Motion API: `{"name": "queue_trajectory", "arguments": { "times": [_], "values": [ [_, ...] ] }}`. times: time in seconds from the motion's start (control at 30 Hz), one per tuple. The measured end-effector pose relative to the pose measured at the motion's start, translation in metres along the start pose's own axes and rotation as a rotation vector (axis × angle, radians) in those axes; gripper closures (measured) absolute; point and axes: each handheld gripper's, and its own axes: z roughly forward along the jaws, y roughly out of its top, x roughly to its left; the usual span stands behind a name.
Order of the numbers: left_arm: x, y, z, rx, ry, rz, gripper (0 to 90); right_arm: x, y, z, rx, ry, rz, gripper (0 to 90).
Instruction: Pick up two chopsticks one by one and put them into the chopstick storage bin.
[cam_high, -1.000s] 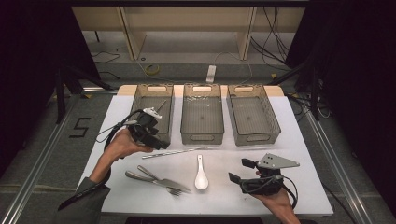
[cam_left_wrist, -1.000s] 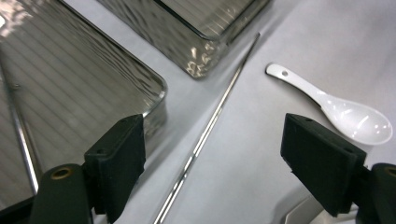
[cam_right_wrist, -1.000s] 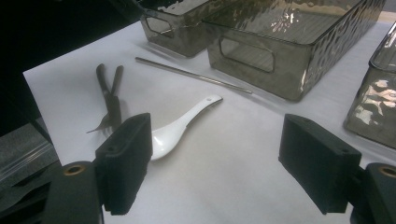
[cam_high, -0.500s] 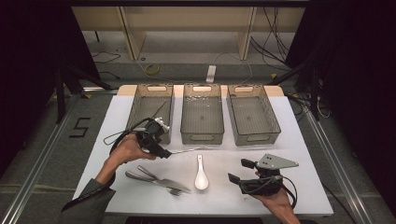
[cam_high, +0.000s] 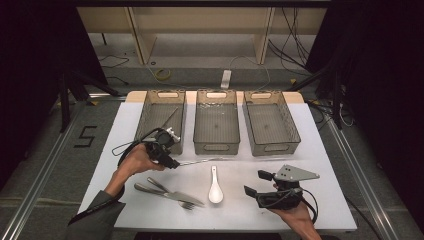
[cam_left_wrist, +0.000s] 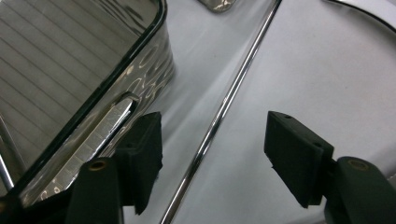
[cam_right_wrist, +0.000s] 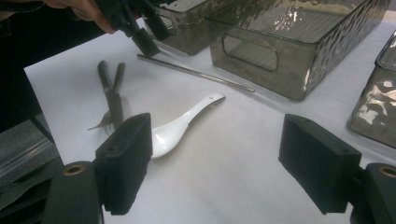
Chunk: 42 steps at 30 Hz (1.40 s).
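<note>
A thin metal chopstick (cam_high: 207, 160) lies on the white table in front of the left and middle bins. My left gripper (cam_high: 171, 162) is low over its left end. In the left gripper view the chopstick (cam_left_wrist: 219, 114) runs between the black pads (cam_left_wrist: 140, 161), which do not touch it. The jaws have just been closing, with the chopstick between them. My right gripper (cam_high: 256, 183) rests open at the front right, nothing between its pads (cam_right_wrist: 317, 163). The right gripper view takes in the chopstick (cam_right_wrist: 196, 72) and the left gripper (cam_right_wrist: 142, 32) beyond it.
Three clear grey bins stand in a row at the back: left (cam_high: 161, 120), middle (cam_high: 216, 125), right (cam_high: 271, 124). The left bin holds another metal stick (cam_high: 169, 117). A white spoon (cam_high: 215, 187) and a fork and knife (cam_high: 170, 192) lie near the front.
My left gripper came down from in front of the left bin to the table and now straddles the chopstick's left end. The right gripper has stayed where it was.
</note>
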Motion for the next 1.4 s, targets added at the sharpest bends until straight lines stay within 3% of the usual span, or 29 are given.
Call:
{"name": "queue_trajectory", "arguments": {
  "times": [0.43,1.4],
  "values": [
    [0.002,0.003,0.011,0.037,0.013,0.011,46.6,0.0,0.0,0.0,0.001,0.002,0.0,26.5],
    [0.001,0.006,0.026,0.099,-0.024,0.052,68.7,0.0,0.0,0.001,0.008,0.004,0.001,26.5]
  ]
}}
